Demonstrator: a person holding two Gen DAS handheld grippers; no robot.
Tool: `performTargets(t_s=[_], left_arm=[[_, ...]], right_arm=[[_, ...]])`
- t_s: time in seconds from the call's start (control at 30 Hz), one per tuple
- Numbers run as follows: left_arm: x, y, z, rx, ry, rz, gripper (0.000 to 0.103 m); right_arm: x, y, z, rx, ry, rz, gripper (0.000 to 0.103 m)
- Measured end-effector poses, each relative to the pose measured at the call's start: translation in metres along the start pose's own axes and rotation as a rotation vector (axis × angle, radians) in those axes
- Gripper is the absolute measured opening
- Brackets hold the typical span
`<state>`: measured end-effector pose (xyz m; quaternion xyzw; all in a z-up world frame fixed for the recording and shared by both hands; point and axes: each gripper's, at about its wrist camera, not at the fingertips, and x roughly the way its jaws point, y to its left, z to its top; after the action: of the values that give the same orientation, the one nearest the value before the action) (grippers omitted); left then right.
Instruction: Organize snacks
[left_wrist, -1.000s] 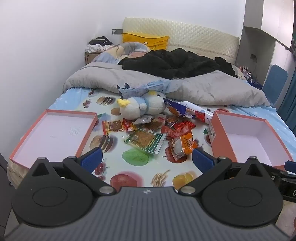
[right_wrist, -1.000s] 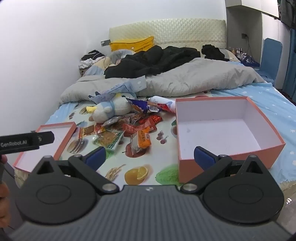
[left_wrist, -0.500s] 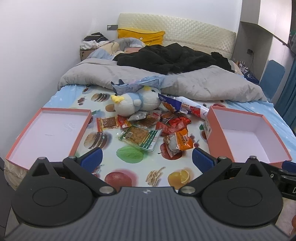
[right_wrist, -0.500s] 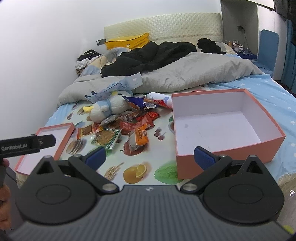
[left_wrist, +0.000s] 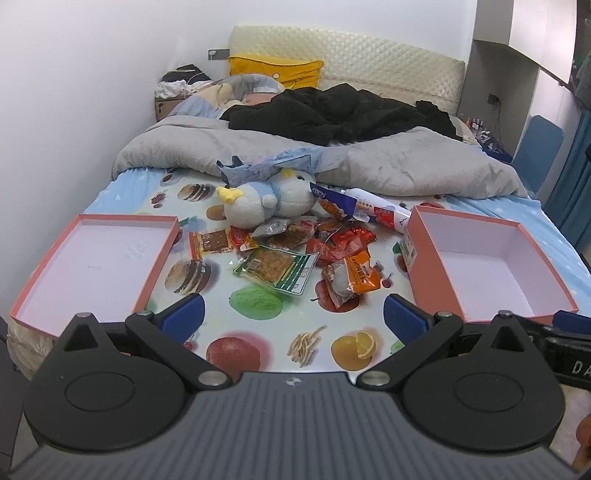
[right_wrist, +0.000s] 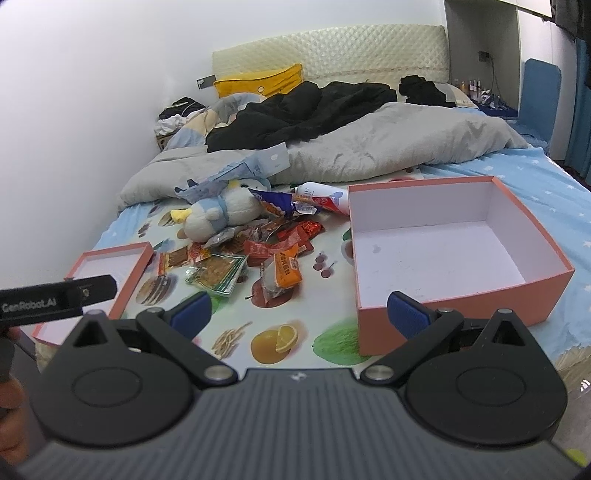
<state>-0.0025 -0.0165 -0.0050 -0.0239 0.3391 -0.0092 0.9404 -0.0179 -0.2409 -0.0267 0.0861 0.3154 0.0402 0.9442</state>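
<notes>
— Salmon-pink cardboard, two pieces: a deep box (right_wrist: 458, 251) at three o'clock on the bed (left_wrist: 517, 210) and a shallow lid (left_wrist: 96, 258) at nine o'clock. Both hold nothing. Your reading of progress?

— Not started, in my judgement. Every snack lies loose in one pile (left_wrist: 306, 251) at twelve o'clock, between the two pieces and touching neither, except a white tube (left_wrist: 380, 211) whose end lies just beside the box's far corner.

— Count?

— One box, one lid, one stuffed bird (left_wrist: 266, 201) at the pile's far edge. Wrappers overlap, so the total is uncertain; roughly ten. Distinct: one green-edged flat pack (left_wrist: 277, 267), one orange pack (left_wrist: 354, 277), one blue bag (left_wrist: 336, 201), the tube, several red wrappers.

— Tools?

— Left gripper (left_wrist: 291, 319) spread wide, nothing between its blue pads (left_wrist: 183, 317), short of the pile. Right gripper (right_wrist: 299, 314) likewise wide apart and carrying nothing, one pad (right_wrist: 408, 314) before the box's near wall.

— Remaining?

— All of it: each packet to be lifted and placed.
</notes>
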Motion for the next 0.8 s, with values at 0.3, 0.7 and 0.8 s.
performTargets(t_s=[0.3,0.7,0.8], left_arm=[[0.0012,0.0008,-0.0026,-0.008,0.001,-0.002,0.103],[0.0017,0.0057,-0.0053,-0.024,-0.007,0.006,0.103],[0.0025,0.0057,-0.0057,-0.021,-0.005,0.004,0.103]], right_arm=[[-0.0017,0.0045,-0.0018,-0.006,0.006,0.011,0.103],[-0.0012,0.0014,-0.0070,0.027,0.000,0.045,0.098],[0.0000,0.0031,-0.0084,0.018,0.009,0.051,0.097]])
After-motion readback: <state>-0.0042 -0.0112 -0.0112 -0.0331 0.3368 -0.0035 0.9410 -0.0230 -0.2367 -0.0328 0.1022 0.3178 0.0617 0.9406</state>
